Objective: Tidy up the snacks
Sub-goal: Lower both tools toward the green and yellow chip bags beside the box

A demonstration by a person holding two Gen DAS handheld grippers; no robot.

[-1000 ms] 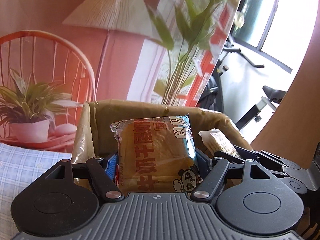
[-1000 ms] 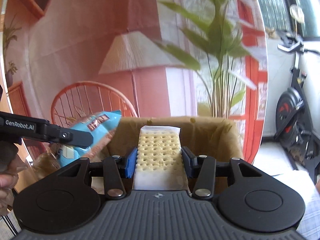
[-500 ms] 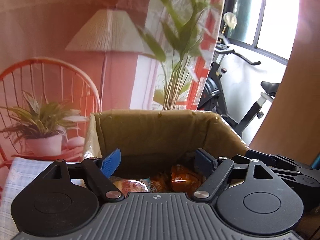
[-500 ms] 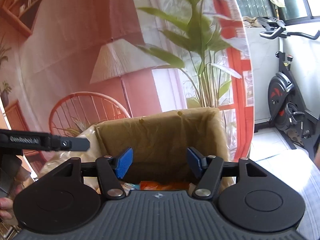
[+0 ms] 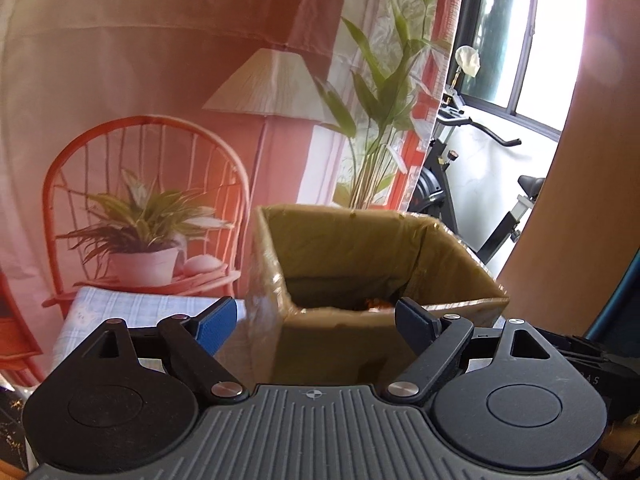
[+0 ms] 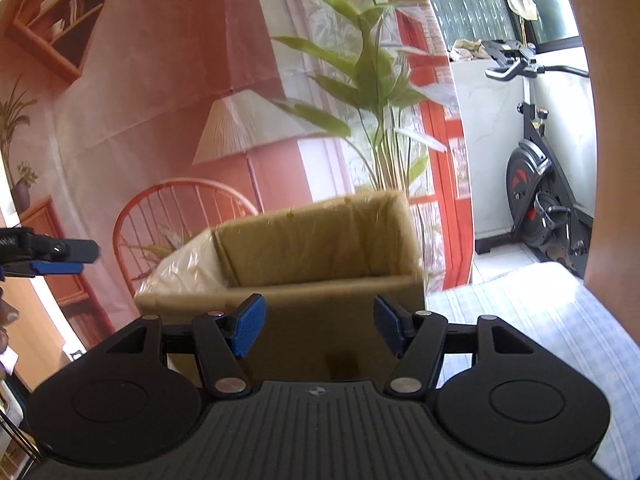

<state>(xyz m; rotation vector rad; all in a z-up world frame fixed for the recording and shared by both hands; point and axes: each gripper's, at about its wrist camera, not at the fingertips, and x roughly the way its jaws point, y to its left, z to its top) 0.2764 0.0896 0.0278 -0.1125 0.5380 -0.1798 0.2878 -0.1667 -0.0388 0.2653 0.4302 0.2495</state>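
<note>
A tall cardboard box [image 5: 360, 248] wrapped in clear film stands ahead of both grippers, seen also in the right wrist view as the box [image 6: 320, 240]. Only a sliver of orange snack wrapper [image 5: 374, 303] shows over its near rim. My left gripper [image 5: 316, 320] hangs just short of the box, its jaws still opening with nothing between them. My right gripper [image 6: 318, 324] is open and empty, facing the box's near wall. The left gripper's fingers [image 6: 60, 258] show at the left edge of the right wrist view.
A light blue checked cloth [image 5: 132, 308] covers the table [image 6: 540, 312] beside the box. Behind it hangs a printed backdrop [image 5: 160, 120] with a chair, lamp and plants. An exercise bike [image 6: 536, 200] stands at the right by a window.
Both grippers let go of their packets, a yellow snack pack on the left and a cracker pack on the right, which are now out of sight. Both drew back and the box looks farther off.
</note>
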